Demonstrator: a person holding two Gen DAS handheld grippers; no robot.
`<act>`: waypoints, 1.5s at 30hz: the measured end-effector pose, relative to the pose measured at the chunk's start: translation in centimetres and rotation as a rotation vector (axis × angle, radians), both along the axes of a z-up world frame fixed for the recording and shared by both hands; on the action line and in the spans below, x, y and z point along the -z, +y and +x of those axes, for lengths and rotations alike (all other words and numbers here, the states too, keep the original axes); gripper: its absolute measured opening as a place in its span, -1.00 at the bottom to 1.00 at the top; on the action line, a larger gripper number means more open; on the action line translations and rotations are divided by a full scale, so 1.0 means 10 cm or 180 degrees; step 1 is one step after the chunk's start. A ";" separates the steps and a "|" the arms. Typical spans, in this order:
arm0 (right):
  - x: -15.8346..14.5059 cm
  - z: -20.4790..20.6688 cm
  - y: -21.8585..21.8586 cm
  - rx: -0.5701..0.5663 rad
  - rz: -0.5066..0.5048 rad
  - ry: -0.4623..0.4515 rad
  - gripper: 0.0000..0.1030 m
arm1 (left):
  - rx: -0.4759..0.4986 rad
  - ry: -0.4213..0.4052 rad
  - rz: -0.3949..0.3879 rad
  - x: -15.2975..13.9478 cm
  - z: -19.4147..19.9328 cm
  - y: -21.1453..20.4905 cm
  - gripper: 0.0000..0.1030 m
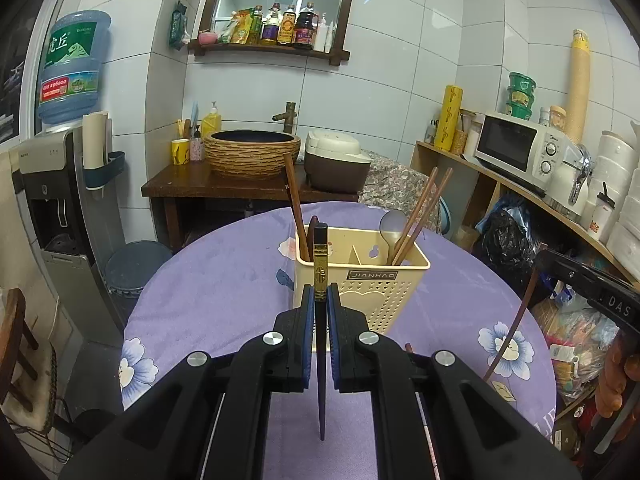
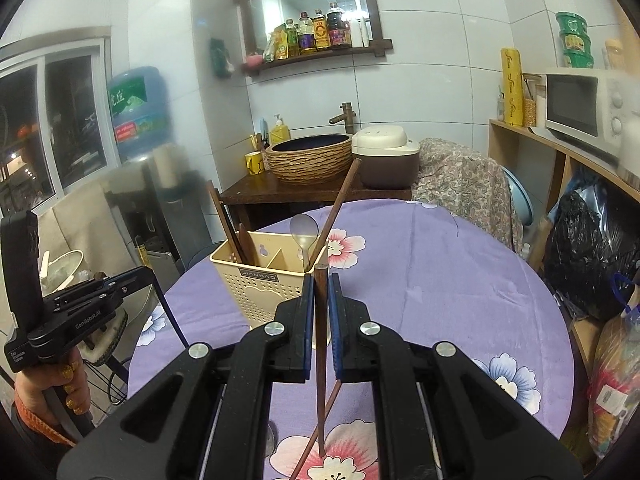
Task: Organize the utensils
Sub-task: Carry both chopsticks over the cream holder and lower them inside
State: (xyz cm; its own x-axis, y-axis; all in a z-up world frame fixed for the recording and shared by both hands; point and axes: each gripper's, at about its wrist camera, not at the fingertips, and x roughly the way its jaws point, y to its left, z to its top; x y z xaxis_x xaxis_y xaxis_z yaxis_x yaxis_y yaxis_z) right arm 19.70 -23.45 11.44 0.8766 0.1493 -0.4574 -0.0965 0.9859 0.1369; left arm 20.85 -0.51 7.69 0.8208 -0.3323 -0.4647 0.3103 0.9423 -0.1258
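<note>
We've got the left gripper clamped on a dark chopstick, standing upright, holder straight ahead just beyond; right gripper pinches a brown chopstick

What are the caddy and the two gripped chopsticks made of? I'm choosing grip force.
Caddy: likely plastic, matte cream, with moulded perforations and logo plate. Left gripper's chopstick: glossy dark, gold-banded, possibly lacquered. Right gripper's chopstick: reddish-brown, seemingly wood.

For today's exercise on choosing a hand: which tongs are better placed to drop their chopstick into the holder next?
Probably left: the left tongs hold the black chopstick upright directly before the holder; the right tongs sit off its corner.
</note>
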 end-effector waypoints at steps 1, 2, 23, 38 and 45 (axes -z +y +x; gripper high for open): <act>0.00 0.00 0.00 -0.0002 -0.0001 -0.0003 -0.85 | 0.0001 0.0000 0.0002 0.00 0.00 0.00 -0.84; 0.00 0.00 -0.01 -0.0009 -0.0003 -0.0004 -0.85 | 0.0004 0.0002 0.0005 0.00 0.00 0.00 -0.84; -0.38 0.06 0.03 -0.0230 0.0067 -0.0097 -0.85 | 0.0125 -0.0152 -0.0091 -0.37 0.07 0.06 -0.84; -1.58 0.61 0.29 0.0013 -0.0023 -0.0873 -0.84 | 0.0053 -0.0648 -0.0245 -1.26 0.79 -0.28 -0.84; -0.96 1.02 0.33 0.0089 -0.0034 -0.0481 -0.84 | -0.0047 -0.0361 -0.0228 -0.71 0.98 -0.32 -0.84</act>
State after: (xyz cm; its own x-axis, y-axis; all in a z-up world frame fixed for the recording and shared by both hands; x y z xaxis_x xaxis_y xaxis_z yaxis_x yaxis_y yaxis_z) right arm 29.86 -20.11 21.02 0.9393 0.1196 -0.3215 -0.0876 0.9898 0.1122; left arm 30.65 -3.69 14.80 0.8717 -0.3488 -0.3441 0.3125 0.9367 -0.1579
